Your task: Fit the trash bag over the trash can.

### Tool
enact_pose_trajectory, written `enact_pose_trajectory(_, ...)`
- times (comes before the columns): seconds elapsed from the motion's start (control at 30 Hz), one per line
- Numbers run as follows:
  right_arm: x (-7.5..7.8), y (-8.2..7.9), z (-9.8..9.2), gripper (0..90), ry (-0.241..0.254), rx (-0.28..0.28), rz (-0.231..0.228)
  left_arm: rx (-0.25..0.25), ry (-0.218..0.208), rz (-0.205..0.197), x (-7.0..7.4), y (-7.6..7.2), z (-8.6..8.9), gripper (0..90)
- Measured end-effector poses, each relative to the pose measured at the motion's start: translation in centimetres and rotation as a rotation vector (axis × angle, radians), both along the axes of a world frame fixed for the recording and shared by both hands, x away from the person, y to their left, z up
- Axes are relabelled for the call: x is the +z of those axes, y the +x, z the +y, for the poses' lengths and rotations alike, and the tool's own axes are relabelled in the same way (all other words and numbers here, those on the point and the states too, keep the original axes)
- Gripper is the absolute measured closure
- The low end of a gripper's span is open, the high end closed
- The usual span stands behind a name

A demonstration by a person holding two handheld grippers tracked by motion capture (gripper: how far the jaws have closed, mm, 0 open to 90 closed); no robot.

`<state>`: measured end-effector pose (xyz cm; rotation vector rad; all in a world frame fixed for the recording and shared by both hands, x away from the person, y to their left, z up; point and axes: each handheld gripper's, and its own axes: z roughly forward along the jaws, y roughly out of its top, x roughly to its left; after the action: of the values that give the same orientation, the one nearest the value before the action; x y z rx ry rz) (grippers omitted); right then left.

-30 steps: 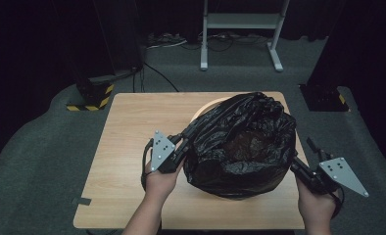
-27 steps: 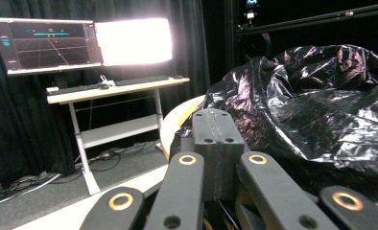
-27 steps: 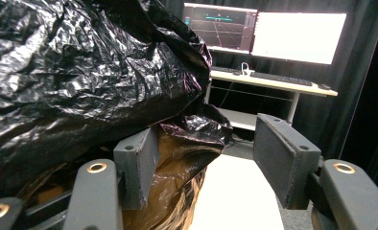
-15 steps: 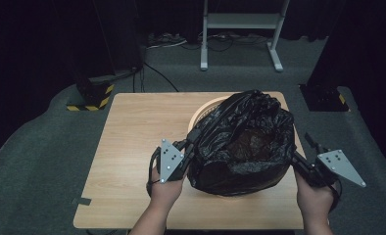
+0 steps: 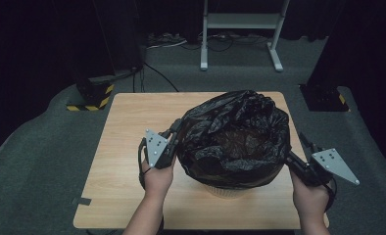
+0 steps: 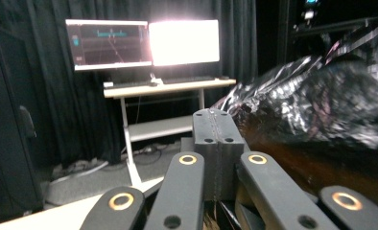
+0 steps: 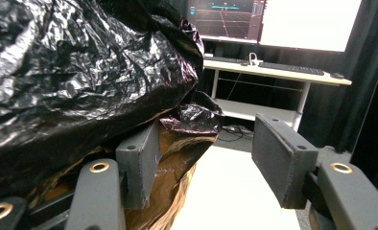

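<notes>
A crinkled black plastic bag (image 5: 235, 142) is draped over a pale round bin, whose base (image 5: 225, 191) peeks out at the front, on a wooden table (image 5: 132, 127). My left gripper (image 5: 175, 128) is at the bag's left edge with its jaws shut. In the left gripper view its pads (image 6: 217, 120) meet, the bag (image 6: 321, 96) lies just to their right, and I cannot tell whether any film is pinched. My right gripper (image 5: 296, 149) is at the bag's right side and is open. In the right gripper view the bag (image 7: 72, 62) rests against one pad and the gap (image 7: 206, 139) holds nothing.
The bin stands on the right half of the table, with bare wood to its left. Behind the table are a white desk frame (image 5: 240, 22), a black-and-yellow striped base (image 5: 90, 100) and a dark stand (image 5: 323, 95). Two lit monitors (image 6: 182, 40) sit on the desk.
The bag now covers the bin's far-left rim, which showed pale half a second ago. The left gripper shifted slightly along the bag's left edge. The right gripper stayed put.
</notes>
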<state>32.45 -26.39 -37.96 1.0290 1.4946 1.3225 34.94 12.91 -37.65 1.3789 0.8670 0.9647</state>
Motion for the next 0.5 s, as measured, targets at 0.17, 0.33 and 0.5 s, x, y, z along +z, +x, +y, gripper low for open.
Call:
enact_pose_trajectory(0.17,-0.3,-0.2,0.1,42.9,0.007,0.006,0.004,-0.02,0.05,0.045,-1.7,0.7,-0.9,90.0)
enact_pose_trajectory(0.33,-1.2,-1.1,0.0,41.4,0.02,-0.007,-0.017,-0.036,0.099,0.055,-3.8,0.2,-1.7,90.0)
enact_pose_trajectory(0.5,-2.3,-2.5,-0.4,40.3,0.034,-0.026,-0.053,-0.061,0.159,0.045,-6.2,-1.7,-2.4,90.0)
